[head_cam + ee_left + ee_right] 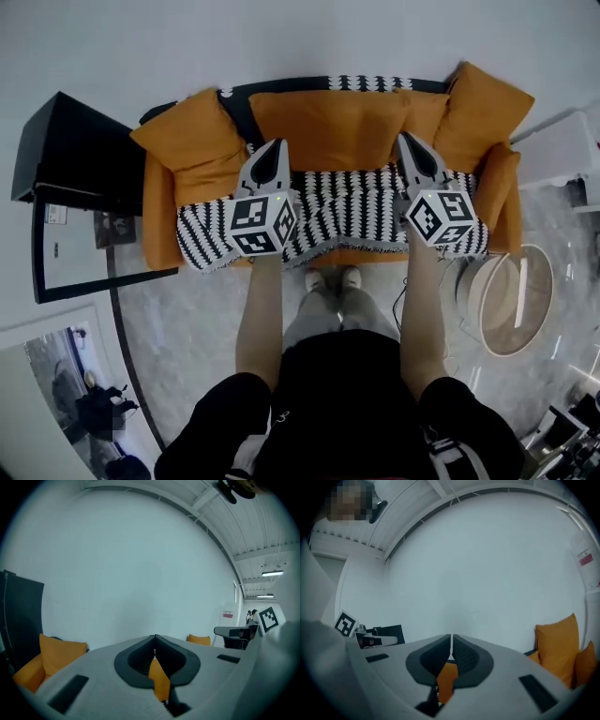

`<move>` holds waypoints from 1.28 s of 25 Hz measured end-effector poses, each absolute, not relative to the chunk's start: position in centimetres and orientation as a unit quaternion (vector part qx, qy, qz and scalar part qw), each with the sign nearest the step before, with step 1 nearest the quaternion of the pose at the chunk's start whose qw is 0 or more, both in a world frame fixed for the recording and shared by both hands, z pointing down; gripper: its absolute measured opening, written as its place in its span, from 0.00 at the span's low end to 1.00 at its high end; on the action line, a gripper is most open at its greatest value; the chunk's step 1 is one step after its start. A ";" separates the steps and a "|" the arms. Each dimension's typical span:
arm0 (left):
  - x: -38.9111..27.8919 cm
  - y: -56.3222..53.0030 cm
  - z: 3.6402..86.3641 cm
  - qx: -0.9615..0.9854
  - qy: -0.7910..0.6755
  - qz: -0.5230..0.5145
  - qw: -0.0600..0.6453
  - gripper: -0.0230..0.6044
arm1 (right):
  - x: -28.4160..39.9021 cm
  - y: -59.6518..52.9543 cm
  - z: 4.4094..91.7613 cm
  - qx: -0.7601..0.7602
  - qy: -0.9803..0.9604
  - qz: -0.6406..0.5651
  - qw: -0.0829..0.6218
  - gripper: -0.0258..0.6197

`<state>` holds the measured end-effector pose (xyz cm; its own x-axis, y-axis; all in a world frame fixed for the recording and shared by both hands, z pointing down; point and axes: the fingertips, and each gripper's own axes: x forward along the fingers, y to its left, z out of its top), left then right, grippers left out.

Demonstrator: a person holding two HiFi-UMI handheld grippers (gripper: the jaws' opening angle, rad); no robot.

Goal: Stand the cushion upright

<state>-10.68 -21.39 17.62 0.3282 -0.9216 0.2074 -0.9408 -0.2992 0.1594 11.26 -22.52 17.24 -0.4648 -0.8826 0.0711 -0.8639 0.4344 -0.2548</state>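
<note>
The cushion (328,127) stands upright at the middle of the sofa (161,220), backed against the backrest above the black-and-white throw (347,211). Your left gripper (275,147) points at its left edge and your right gripper (406,141) at its right edge; the head view does not settle whether either touches it. In both gripper views the jaws are closed together at the tips, facing a pale wall (140,573). An orange sliver (159,679) shows in the slot behind the tips; whether it is pinched fabric cannot be told. Corner cushions (187,141) fill both sofa ends.
</note>
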 end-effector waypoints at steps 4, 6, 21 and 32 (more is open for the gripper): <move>-9.3 -17.6 14.3 0.811 -0.577 0.024 0.094 0.05 | 11.0 -19.2 14.4 -0.515 0.851 -0.097 0.027 0.07; -8.4 -16.1 12.5 0.811 -0.579 0.018 0.076 0.05 | 11.4 -17.7 13.0 -0.513 0.854 -0.084 0.026 0.07; -6.2 -10.2 6.5 0.803 -0.596 0.001 0.004 0.05 | 10.7 -11.2 8.2 -0.496 0.868 -0.016 0.013 0.07; -6.6 -9.7 6.3 0.799 -0.601 0.006 -0.001 0.05 | 9.6 -11.3 7.4 -0.487 0.873 -0.006 0.017 0.07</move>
